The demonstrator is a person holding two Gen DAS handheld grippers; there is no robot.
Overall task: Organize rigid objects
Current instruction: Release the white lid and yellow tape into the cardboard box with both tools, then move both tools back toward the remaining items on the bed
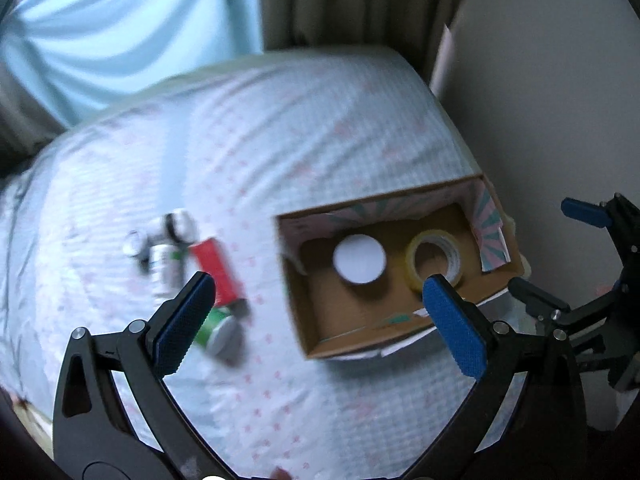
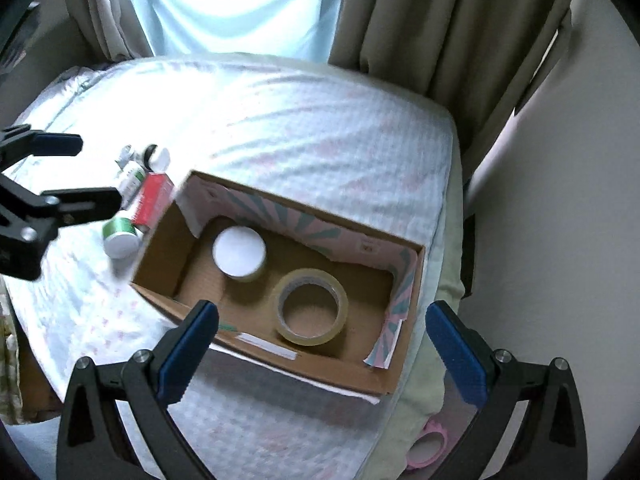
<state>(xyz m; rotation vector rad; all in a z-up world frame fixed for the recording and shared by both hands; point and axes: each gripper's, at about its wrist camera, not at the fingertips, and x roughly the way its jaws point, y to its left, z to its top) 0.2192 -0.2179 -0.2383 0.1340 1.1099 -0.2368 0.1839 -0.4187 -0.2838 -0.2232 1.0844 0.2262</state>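
Two things lie in the cardboard box [image 2: 408, 280] on the bed [image 2: 320, 128]: a white-lidded jar [image 2: 239, 253] and a tape roll [image 2: 308, 307]; beside it, left, sit a red box [image 1: 216, 272], a green-banded container [image 1: 218, 330] and small bottles [image 1: 164, 256]; left gripper [image 1: 316, 292] and right gripper [image 2: 322, 320] hover with jaws spread, empty.

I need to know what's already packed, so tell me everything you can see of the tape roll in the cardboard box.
The tape roll is a wide ring of clear, yellowish packing tape on a brown cardboard core. It lies flat on the box floor, hole up, toward the right end. It sits close beside the white-lidded round container, and contact cannot be judged. Neither pair of tongs touches it. It appears intact, with no loose end showing.
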